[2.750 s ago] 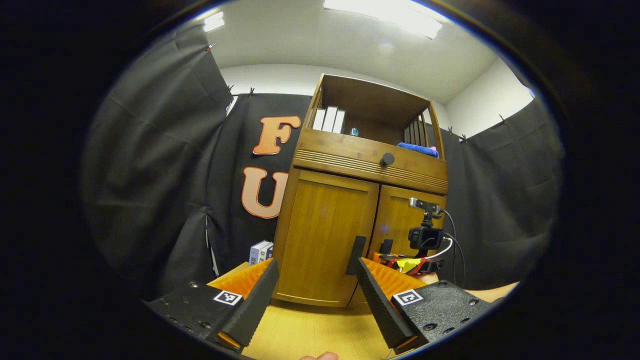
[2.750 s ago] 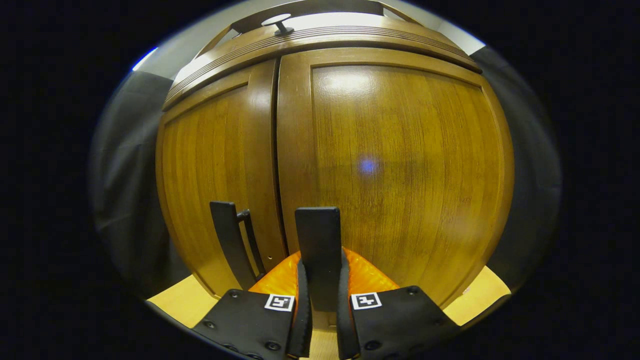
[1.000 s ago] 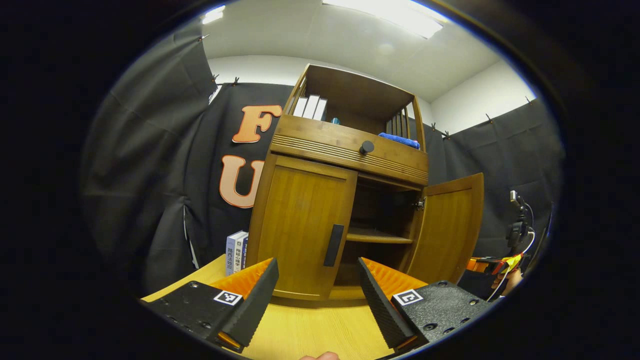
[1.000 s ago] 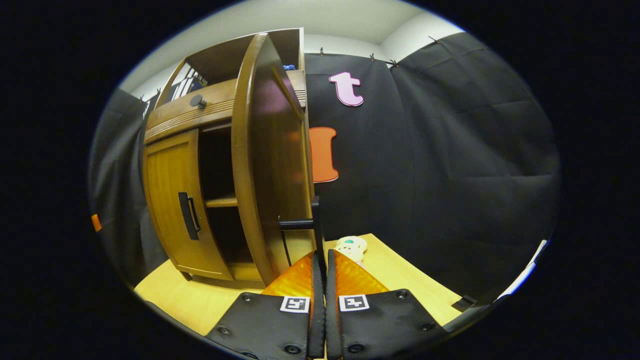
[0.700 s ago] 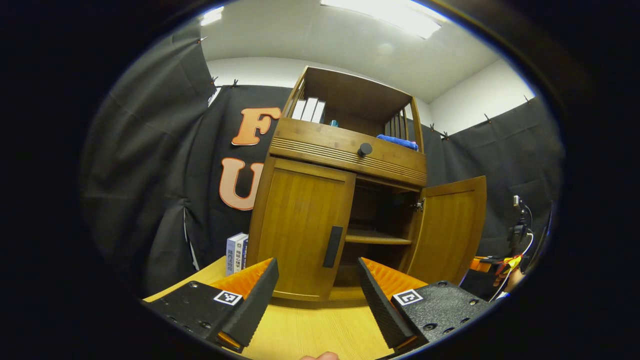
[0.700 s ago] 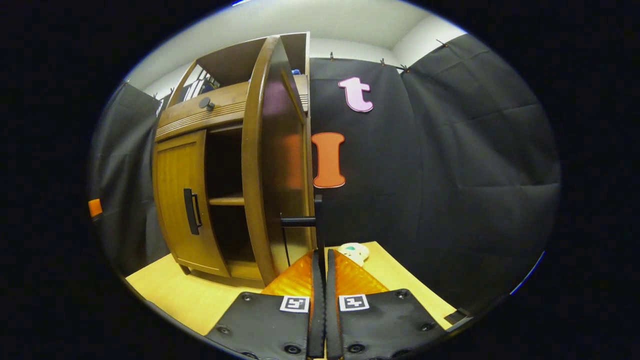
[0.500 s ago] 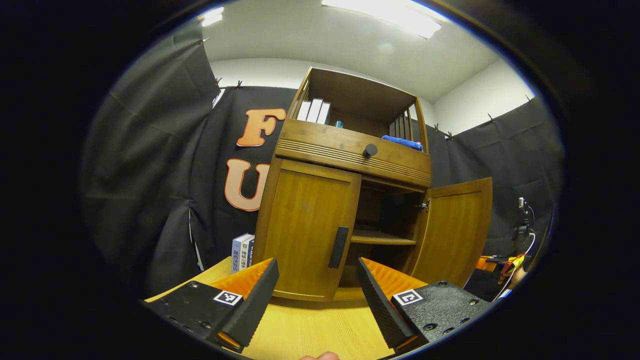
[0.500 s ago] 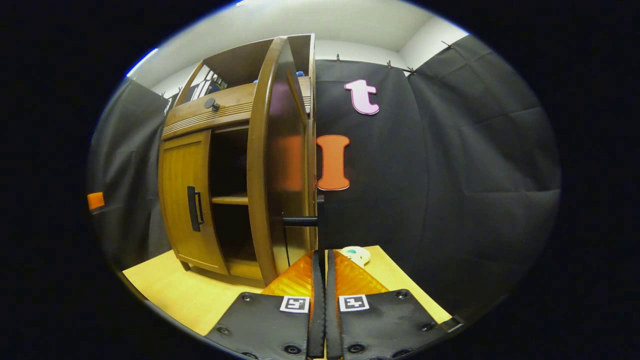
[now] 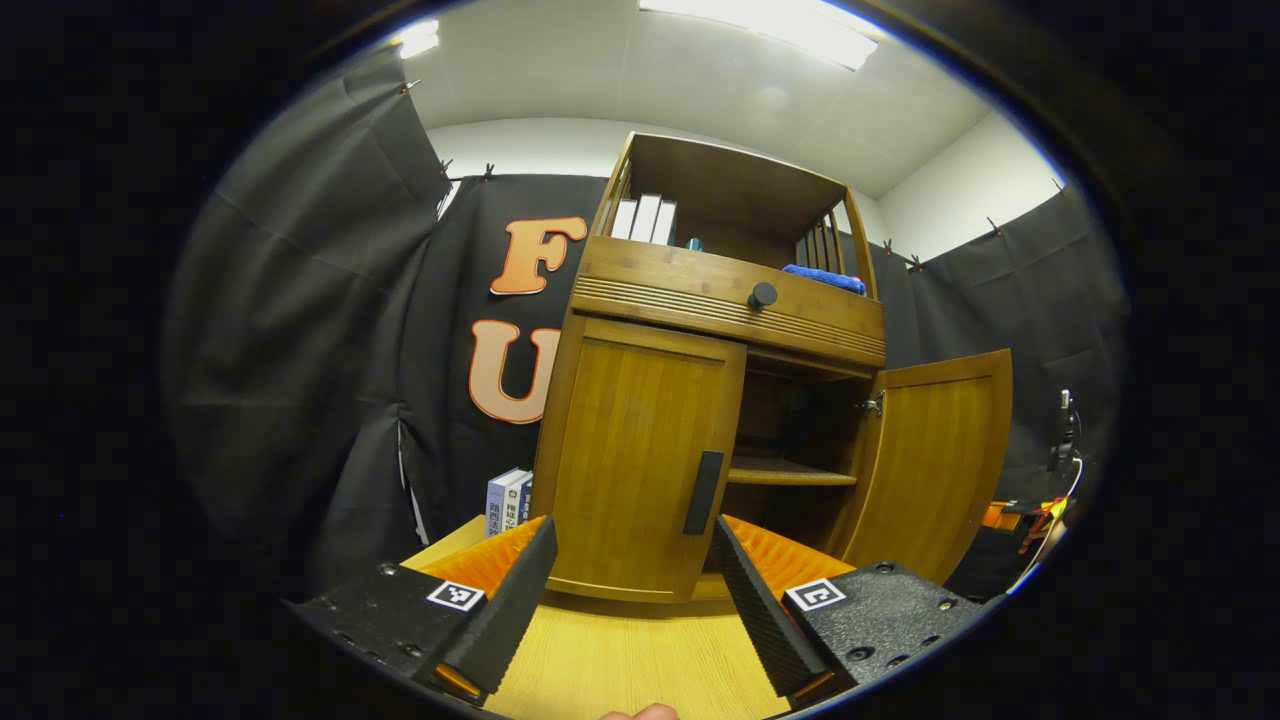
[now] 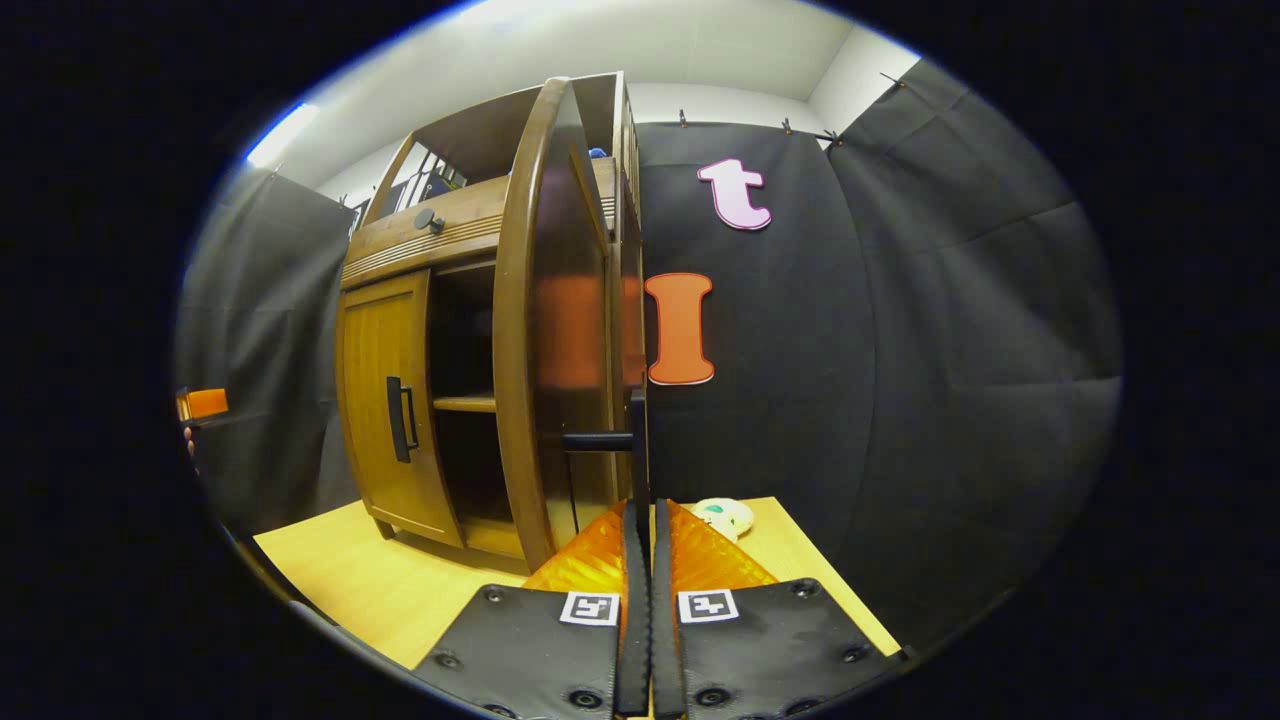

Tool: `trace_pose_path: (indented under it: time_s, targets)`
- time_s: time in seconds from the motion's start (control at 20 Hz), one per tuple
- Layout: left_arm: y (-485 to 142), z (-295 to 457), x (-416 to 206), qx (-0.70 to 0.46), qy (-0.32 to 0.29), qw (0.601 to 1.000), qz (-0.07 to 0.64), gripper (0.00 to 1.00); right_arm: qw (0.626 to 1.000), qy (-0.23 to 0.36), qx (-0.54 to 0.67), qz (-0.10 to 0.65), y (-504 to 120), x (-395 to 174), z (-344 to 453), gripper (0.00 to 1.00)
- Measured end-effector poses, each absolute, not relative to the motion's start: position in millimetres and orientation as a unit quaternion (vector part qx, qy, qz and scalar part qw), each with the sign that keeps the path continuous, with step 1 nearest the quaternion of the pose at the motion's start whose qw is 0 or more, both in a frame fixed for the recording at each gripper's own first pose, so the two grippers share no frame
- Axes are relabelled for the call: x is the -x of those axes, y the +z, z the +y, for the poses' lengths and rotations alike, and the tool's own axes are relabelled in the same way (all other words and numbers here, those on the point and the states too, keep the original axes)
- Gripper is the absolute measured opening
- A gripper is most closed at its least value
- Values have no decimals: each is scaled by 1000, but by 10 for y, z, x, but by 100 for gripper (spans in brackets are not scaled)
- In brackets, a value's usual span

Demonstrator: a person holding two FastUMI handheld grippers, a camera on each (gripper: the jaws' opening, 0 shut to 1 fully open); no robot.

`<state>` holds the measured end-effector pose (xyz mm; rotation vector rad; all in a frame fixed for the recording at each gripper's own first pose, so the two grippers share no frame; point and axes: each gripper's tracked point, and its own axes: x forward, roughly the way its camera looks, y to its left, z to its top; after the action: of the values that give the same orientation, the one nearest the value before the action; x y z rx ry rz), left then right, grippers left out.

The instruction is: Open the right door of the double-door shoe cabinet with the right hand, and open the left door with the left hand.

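In the left gripper view, a few upright books (image 9: 508,498) stand on the wooden table (image 9: 620,665) against the black cloth, just beside the shoe cabinet (image 9: 720,300). The left door (image 9: 640,455) is closed, its black handle (image 9: 703,492) near the inner edge. The left gripper (image 9: 628,590) is held low above the table, level and pointing at that door, its fingers spread wide with nothing between them and well short of the handle. Past the door, the cabinet's inner shelf (image 9: 790,476) is exposed, and the right door (image 9: 935,460) stands swung wide. At the far right edge, the other gripper's orange and yellow parts (image 9: 1030,515) show small. In the right gripper view, the left door (image 10: 385,400) sits closed at the left, then the right door (image 10: 555,330) edge-on, and the right gripper (image 10: 640,560), level and low, is clenched on the thin black bar of the right door's handle (image 10: 620,440). A small plush toy (image 10: 725,515) lies on the table (image 10: 400,590) just beyond.
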<state>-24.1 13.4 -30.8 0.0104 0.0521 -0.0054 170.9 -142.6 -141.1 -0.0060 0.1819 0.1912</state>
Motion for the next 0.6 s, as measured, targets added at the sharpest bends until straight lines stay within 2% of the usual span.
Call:
trace_pose_path:
  time_s: [0.35, 0.45, 0.5, 0.6]
  targets:
    - [-311, 314, 281, -12, 32, 999, 26, 95, 990, 101, -2, 95, -1436, -1706, -1454, 8]
    - [-324, 381, 306, -18, 42, 999, 28, 95, 989, 92, 11, 113, -1511, -1616, -1480, 8]
    - [-323, 427, 312, -21, 48, 998, 29, 92, 989, 81, 18, 121, -1561, -1560, -1543, 8]
    - [-316, 479, 322, -24, 54, 998, 28, 95, 989, 63, 14, 136, -1680, -1406, -1665, 8]
